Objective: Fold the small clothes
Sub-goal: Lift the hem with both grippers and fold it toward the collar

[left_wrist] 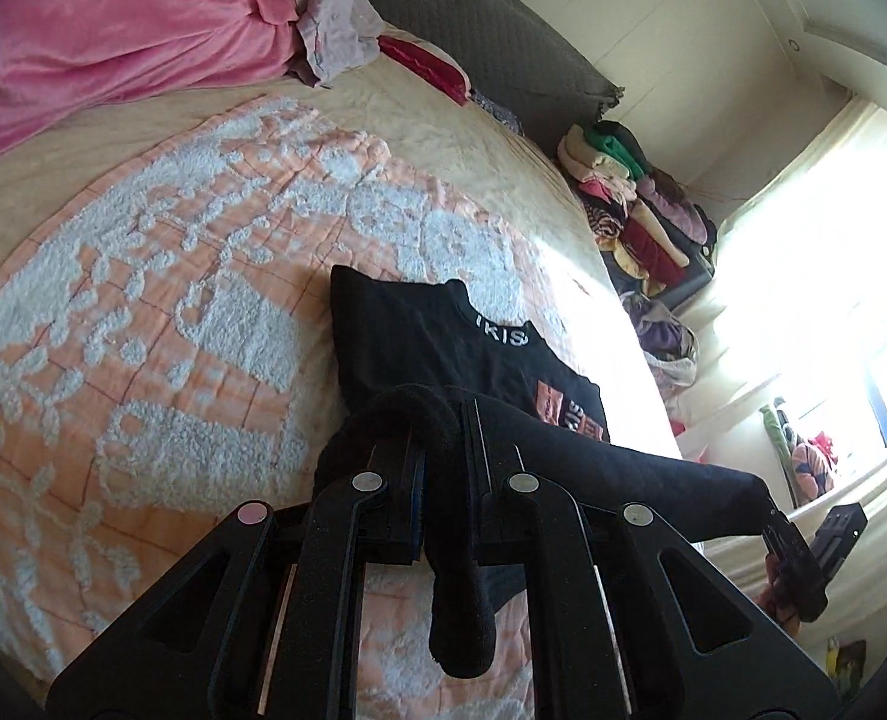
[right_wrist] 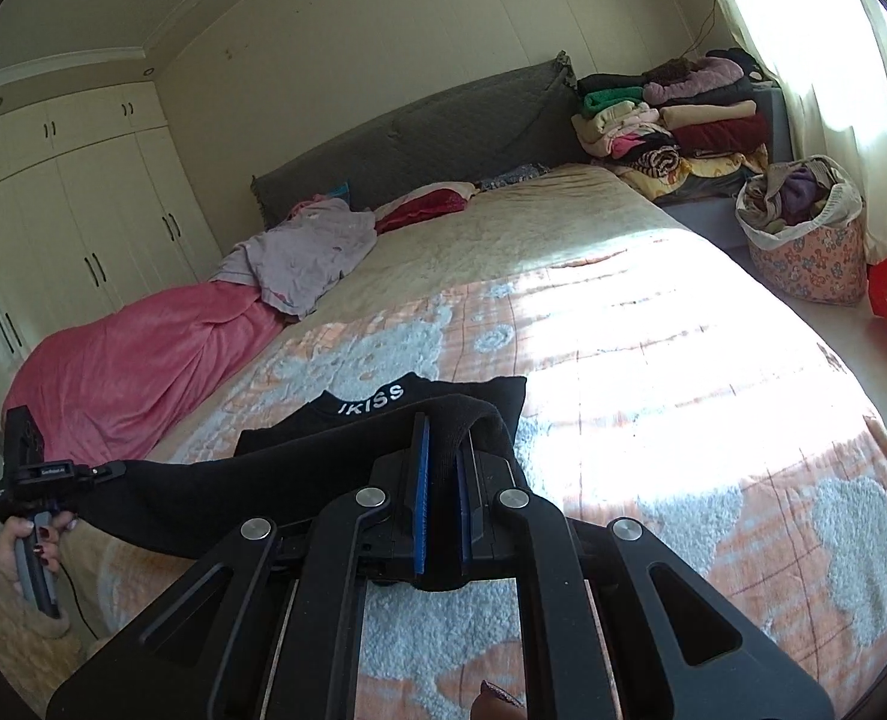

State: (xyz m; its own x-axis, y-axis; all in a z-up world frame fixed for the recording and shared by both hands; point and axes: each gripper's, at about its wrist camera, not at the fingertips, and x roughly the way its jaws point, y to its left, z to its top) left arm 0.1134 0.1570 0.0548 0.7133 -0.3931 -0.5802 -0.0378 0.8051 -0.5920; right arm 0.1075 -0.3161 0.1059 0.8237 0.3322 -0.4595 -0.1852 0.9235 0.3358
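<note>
A small black top (left_wrist: 419, 336) with white "IKISS" lettering on its collar lies partly on the peach and white blanket (left_wrist: 161, 312), its near edge lifted off the bed. My left gripper (left_wrist: 443, 426) is shut on a bunched fold of that edge, and a strip of fabric hangs down between the fingers. The right gripper (left_wrist: 770, 510) shows at the far right, pinching the other end. In the right wrist view my right gripper (right_wrist: 440, 450) is shut on the black top (right_wrist: 299, 450). The left gripper (right_wrist: 113, 469), held by a hand (right_wrist: 20, 546), grips the stretched hem at the far left.
A pink blanket (right_wrist: 131, 360) and a lilac garment (right_wrist: 305, 258) lie at the bed's left side by the grey headboard (right_wrist: 419, 138). Stacked folded clothes (right_wrist: 677, 126) and a flowered basket of laundry (right_wrist: 803, 240) stand right of the bed. White wardrobes (right_wrist: 83, 222) line the left wall.
</note>
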